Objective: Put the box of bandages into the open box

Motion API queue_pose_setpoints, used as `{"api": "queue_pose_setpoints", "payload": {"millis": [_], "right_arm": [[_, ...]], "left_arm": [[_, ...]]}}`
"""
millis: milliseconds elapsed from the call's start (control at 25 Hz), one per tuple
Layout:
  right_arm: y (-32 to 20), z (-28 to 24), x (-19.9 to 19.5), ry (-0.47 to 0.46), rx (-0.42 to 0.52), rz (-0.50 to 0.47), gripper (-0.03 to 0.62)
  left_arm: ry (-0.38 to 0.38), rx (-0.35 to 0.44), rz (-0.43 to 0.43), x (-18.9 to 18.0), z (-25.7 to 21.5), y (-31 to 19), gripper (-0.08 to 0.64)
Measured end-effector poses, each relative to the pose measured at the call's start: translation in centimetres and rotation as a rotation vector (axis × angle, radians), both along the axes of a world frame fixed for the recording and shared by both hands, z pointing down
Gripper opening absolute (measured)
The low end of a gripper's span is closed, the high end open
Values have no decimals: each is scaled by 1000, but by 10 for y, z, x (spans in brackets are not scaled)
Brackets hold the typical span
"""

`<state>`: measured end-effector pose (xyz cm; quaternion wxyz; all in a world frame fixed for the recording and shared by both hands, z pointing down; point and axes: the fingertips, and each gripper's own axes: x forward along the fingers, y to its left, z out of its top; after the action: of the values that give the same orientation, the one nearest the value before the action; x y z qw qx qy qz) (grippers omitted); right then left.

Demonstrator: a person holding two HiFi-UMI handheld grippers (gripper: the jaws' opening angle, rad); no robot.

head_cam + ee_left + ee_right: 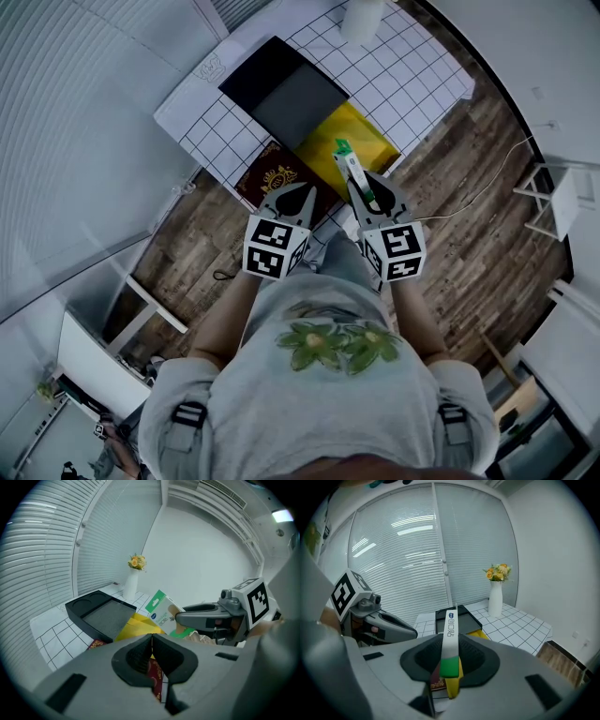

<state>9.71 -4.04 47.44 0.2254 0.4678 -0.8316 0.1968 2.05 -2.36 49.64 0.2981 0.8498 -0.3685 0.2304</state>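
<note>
White-and-green box of bandages (349, 169) is pinched edge-on between the right gripper (364, 195) jaws, held above the yellow packet (370, 139), near the black open box (267, 70). Left gripper (298, 195) jaws are pressed together, empty.

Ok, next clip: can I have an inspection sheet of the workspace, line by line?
Surface: table under a white gridded cloth.
Job's things: box of bandages is off the table, in the right hand-held gripper; open black box lies further back, nothing seen in it.
Clutter: yellow pouch, maroon booklet, white vase with flowers.
Grippers: left hand-held gripper has its jaws together and is empty; right hand-held gripper is clamped on the box of bandages.
Cables: one thin white cable on the floor to the right.
Surroundings: wood-plank floor, window blinds, white wall.
</note>
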Motion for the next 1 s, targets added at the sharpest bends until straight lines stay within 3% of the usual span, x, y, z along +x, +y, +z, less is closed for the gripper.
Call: {"api": "queue_pose_setpoints", "payload": {"millis": [1000], "right_arm": [[-11, 38, 4, -8, -87, -5, 94]], "left_arm": [[-4, -42, -34, -3, 12, -6, 8]]}}
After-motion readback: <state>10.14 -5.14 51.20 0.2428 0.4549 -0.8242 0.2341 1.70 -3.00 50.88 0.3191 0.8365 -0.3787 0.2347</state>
